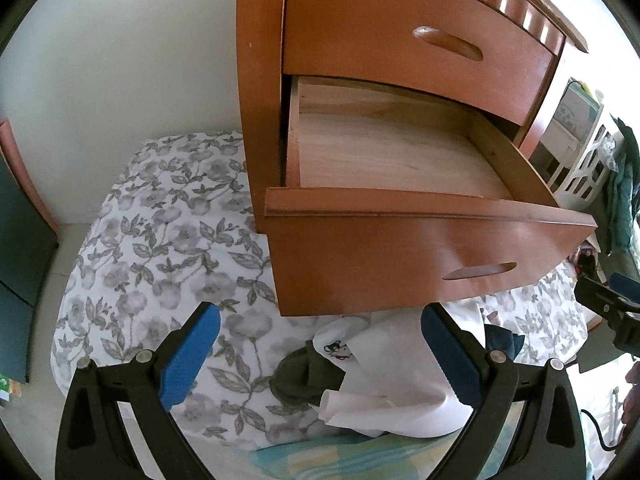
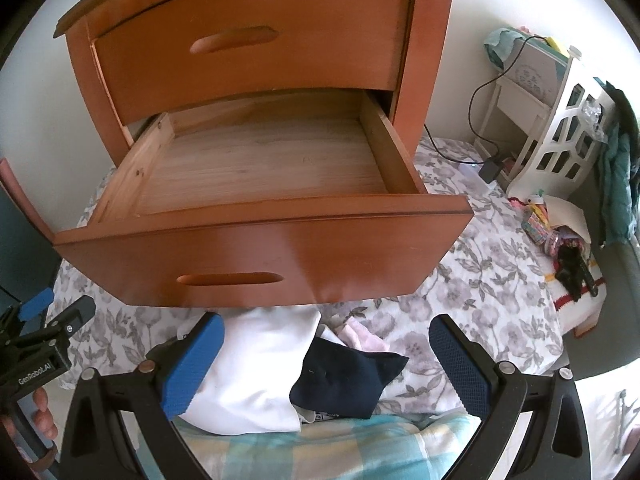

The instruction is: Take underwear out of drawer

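The lower drawer (image 1: 420, 240) (image 2: 256, 256) of a wooden nightstand is pulled out, and its bare wood floor shows no clothing. Below its front, on the flowered bedspread (image 1: 160, 248) (image 2: 480, 280), lies a pile of underwear: a white piece (image 1: 400, 384) (image 2: 256, 368), a dark green piece (image 1: 300, 376), a navy piece (image 2: 344, 380) and a pale pink piece (image 2: 364, 336). My left gripper (image 1: 320, 356) hangs open over the pile with nothing between its fingers. My right gripper (image 2: 326, 364) is also open, just above the white and navy pieces, holding nothing.
The upper drawer (image 1: 400, 40) (image 2: 248, 40) is closed. A white side table (image 2: 520, 96) with a cable and charger, a white slatted chair back (image 2: 560, 148) and a green garment (image 2: 620, 168) stand to the right. A checked blanket (image 2: 320, 452) lies nearest me.
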### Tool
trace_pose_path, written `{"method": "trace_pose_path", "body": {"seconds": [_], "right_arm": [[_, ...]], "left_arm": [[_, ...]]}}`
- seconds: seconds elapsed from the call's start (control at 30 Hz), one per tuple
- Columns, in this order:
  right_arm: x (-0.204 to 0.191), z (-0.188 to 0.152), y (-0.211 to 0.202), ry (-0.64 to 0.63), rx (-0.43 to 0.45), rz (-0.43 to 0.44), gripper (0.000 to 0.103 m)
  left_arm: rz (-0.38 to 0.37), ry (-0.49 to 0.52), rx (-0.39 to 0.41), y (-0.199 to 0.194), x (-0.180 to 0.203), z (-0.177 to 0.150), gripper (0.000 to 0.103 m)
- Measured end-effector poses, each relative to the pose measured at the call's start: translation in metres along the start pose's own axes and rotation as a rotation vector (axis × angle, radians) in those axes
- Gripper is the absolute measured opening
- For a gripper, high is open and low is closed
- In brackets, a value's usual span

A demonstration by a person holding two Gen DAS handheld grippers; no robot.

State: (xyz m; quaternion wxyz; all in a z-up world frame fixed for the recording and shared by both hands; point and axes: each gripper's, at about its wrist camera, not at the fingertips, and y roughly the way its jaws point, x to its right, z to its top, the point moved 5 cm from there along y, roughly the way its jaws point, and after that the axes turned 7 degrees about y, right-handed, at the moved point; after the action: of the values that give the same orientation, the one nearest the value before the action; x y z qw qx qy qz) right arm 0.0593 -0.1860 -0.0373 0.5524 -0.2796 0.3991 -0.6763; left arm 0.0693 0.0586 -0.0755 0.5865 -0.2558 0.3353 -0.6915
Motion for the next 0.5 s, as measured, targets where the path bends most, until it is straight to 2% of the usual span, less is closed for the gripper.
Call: {"method": "trace_pose_path", "body": {"seconds": [0.5], "right_arm": [[0.0001, -0.0012, -0.0029, 0.004, 0.002, 0.004, 0.103]], "left_arm": [[0.017, 0.013, 0.001, -0.0054, 0.0035, 0.0007, 0.101]]}}
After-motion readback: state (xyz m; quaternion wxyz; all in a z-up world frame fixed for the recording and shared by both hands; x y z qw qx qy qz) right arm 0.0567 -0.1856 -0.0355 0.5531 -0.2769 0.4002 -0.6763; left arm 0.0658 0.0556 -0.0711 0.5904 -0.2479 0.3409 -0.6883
